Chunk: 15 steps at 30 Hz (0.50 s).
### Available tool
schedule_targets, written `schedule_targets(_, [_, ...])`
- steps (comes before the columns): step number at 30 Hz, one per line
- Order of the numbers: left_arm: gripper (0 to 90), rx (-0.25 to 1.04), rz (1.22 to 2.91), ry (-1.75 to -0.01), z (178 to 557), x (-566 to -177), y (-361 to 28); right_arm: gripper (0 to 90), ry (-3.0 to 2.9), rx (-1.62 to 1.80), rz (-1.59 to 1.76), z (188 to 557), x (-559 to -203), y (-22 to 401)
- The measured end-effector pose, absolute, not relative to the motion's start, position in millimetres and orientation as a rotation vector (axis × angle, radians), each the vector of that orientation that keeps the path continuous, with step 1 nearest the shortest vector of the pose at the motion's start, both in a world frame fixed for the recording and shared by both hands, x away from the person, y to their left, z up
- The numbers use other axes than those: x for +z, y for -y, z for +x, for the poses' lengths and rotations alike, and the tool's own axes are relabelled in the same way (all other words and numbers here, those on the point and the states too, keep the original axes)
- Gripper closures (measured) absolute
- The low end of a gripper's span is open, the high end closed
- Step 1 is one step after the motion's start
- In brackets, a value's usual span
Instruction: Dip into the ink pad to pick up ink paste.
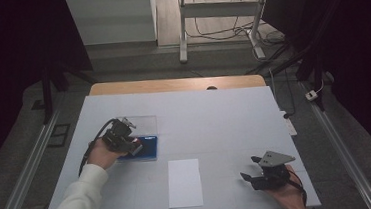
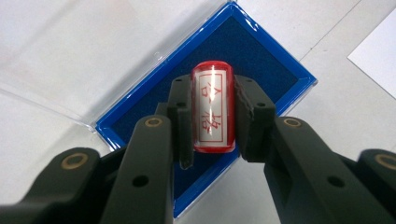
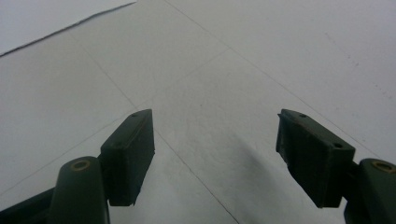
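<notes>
A red cylindrical stamp (image 2: 213,107) with a white label of red characters sits between the pads of my left gripper (image 2: 213,116), which is shut on it. Under it lies a blue ink pad (image 2: 275,70) in a blue-rimmed case, its clear lid (image 2: 70,70) folded open. In the high view the left gripper (image 1: 129,141) hovers over the ink pad (image 1: 147,148) at the table's left. My right gripper (image 1: 248,175) rests near the front right, open with nothing between its fingers (image 3: 128,149), only white table beneath. A white paper sheet (image 1: 184,183) lies between the two hands.
The white table (image 1: 214,117) has a wooden strip along its far edge. Beyond it stand a white desk frame (image 1: 216,12) and loose cables on the floor. Metal rails (image 1: 23,172) run along both sides of the table.
</notes>
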<state>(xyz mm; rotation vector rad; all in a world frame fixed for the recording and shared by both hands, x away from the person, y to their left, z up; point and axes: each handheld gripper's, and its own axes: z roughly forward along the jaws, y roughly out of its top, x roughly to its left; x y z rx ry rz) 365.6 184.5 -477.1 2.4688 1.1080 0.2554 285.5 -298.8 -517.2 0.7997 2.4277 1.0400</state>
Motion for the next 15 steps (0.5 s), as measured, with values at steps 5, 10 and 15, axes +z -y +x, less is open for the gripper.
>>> schedule_targets(5, [70.8,0.267,2.471,-1.112,365.0,-479.7,-183.5,27.5,-2.429,1.041,0.805,285.4,-517.1,298.6])
schedule_targets(10, [71.0,0.285,2.489,-1.118,364.3,-480.1,-179.6,27.5,-2.433,1.049,0.799,285.8,-517.5,297.8])
schedule_targets(15, [71.0,0.278,2.49,-1.125,365.2,-480.6,-179.4,27.5,-2.437,1.044,0.797,285.8,-517.9,296.8])
